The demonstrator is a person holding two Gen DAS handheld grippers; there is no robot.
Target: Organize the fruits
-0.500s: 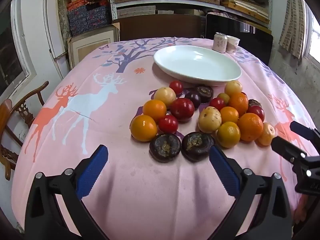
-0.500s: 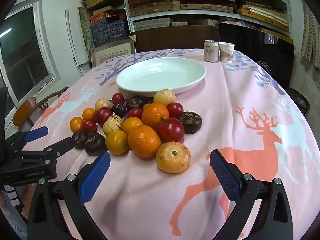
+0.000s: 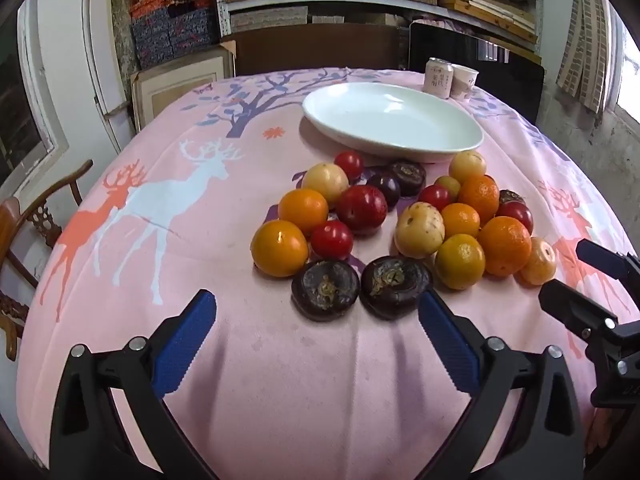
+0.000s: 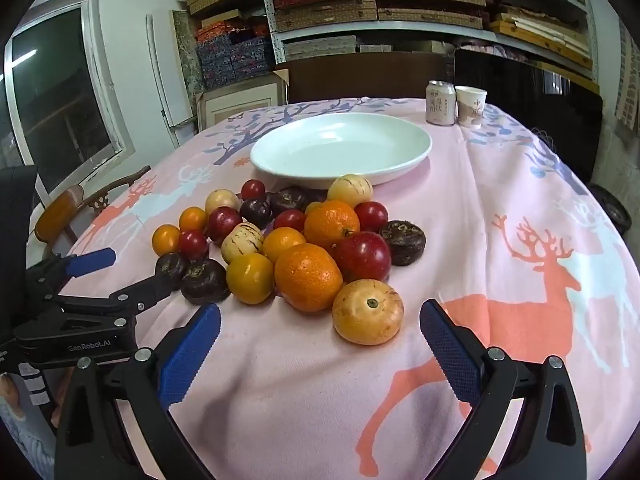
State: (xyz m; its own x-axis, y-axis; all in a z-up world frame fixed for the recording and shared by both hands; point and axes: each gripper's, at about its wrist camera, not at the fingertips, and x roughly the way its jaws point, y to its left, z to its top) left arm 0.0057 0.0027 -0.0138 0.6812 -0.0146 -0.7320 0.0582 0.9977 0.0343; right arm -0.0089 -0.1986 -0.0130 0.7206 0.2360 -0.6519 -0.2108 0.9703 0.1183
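A pile of several fruits lies on the pink deer tablecloth: oranges, red plums, pale yellow melons and dark purple fruits. An empty white oval plate sits just behind the pile. My left gripper hovers open in front of two dark fruits, touching nothing. In the right wrist view, my right gripper stands open just short of a yellow-orange striped melon, beside a large orange. Each gripper shows in the other's view, the right gripper and the left gripper.
A drink can and a paper cup stand at the table's far edge behind the plate. A wooden chair is at the left. Shelves with boxes line the back wall. Bare cloth lies right of the pile.
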